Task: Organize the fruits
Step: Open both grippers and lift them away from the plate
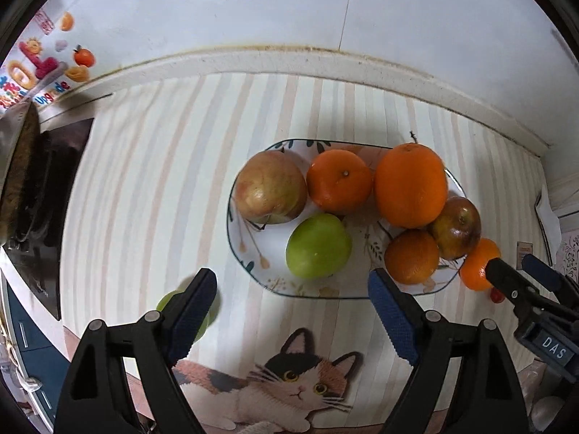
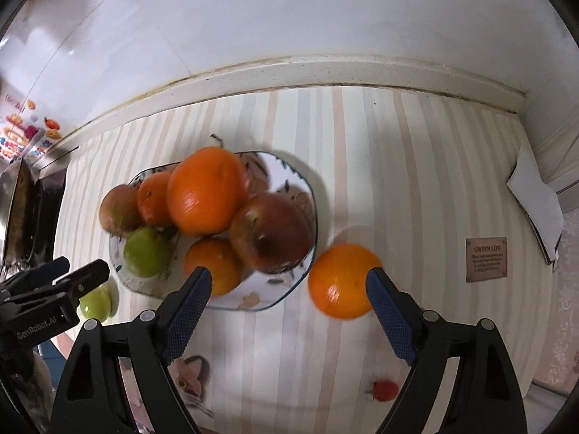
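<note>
Plate [image 2: 305, 184] full — one orange [image 2: 342, 282] beside it.

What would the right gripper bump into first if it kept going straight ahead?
Probably the plate rim, then the dark red apple on it. The loose orange sits beside its right finger. Depth is hard to judge.

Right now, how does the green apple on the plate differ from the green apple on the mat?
The green apple on the plate lies among other fruit and shows whole. The green apple on the mat lies alone outside the plate, partly hidden behind the left gripper. Both are plain green and ungripped.
</note>
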A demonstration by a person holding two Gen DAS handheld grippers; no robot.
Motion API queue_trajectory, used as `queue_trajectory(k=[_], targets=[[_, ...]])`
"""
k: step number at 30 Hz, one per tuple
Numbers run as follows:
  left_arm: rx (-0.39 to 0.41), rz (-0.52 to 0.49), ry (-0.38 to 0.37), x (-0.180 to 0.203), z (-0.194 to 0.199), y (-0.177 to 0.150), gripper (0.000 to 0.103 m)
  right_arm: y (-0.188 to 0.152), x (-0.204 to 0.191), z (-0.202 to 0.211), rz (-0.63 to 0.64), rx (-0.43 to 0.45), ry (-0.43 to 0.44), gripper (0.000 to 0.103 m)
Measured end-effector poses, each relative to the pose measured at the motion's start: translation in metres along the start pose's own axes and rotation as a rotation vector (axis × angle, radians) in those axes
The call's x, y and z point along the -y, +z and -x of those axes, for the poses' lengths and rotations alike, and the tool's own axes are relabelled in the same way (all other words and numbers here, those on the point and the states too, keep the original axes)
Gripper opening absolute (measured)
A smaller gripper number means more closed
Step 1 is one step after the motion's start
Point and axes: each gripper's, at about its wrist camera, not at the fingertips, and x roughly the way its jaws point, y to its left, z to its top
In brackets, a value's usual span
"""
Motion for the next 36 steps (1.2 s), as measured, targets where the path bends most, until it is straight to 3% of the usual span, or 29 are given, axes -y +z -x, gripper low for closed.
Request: queue_trajectory(k=[9, 18, 26, 36], targets=[[0.11, -0.017, 0.005, -0.001, 0.039, -0.023, 0.085, -0.017, -0.02, 0.051, 0.04, 0.099, -0.014, 0.089], [0.185, -0.021, -0.047, -0.005, 0.084, -0.047, 0.085, -0.039, -0.034, 0.111, 0.06, 0.197, -0.005, 0.089], [0.259, -0.057, -0.034, -0.007, 0.118, -0.066, 0.085, -0.062, -0.046, 0.157, 0.071, 0.276, 0.0, 0.089], [0.282, -0.064, -0.048, -0.008, 0.136, -0.086, 0.085, -0.084, -0.052, 0.168, 0.063, 0.275, 0.024, 0.089]])
